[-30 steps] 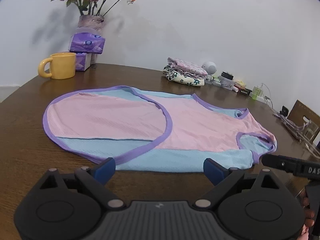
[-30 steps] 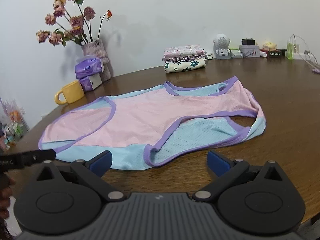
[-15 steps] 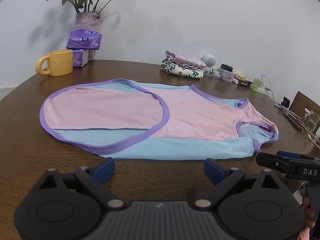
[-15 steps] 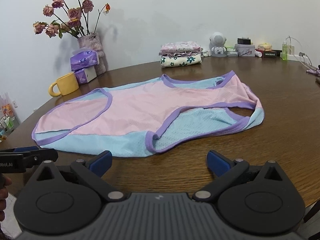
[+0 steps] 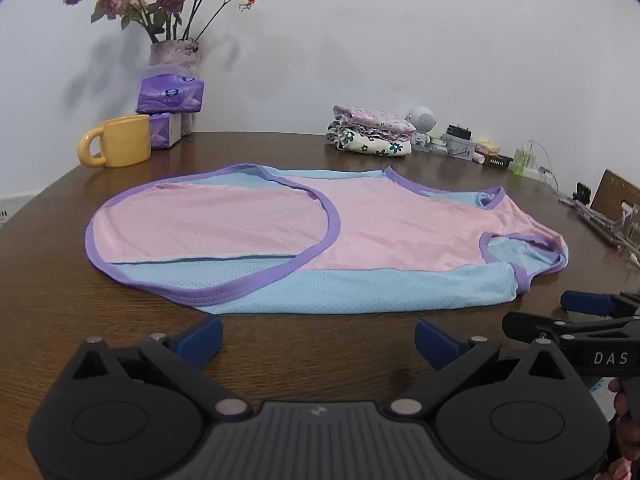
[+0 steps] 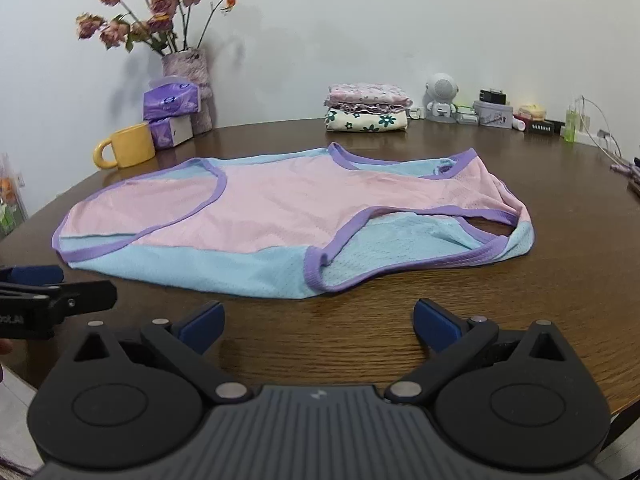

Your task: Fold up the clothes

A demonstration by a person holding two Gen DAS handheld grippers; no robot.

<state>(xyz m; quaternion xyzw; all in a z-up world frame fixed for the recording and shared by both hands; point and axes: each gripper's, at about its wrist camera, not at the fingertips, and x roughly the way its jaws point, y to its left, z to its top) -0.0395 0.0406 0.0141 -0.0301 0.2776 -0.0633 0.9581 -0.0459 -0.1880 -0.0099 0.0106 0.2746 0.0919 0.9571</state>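
Hovering with jaws wide and empty, the left's just opened further, the left gripper (image 5: 316,336) and right gripper (image 6: 316,322) face a pink-and-blue vest (image 5: 320,236) lying flat on the table (image 5: 48,300) at twelve o'clock, likely awaiting near-hem pinches.

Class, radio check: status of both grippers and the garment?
Left gripper open, empty. Right gripper open, empty. Pink-blue top spread flat, untouched. Nothing blocking.

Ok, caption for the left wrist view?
Open left gripper faces a pink-and-blue tank top spread flat on the table.
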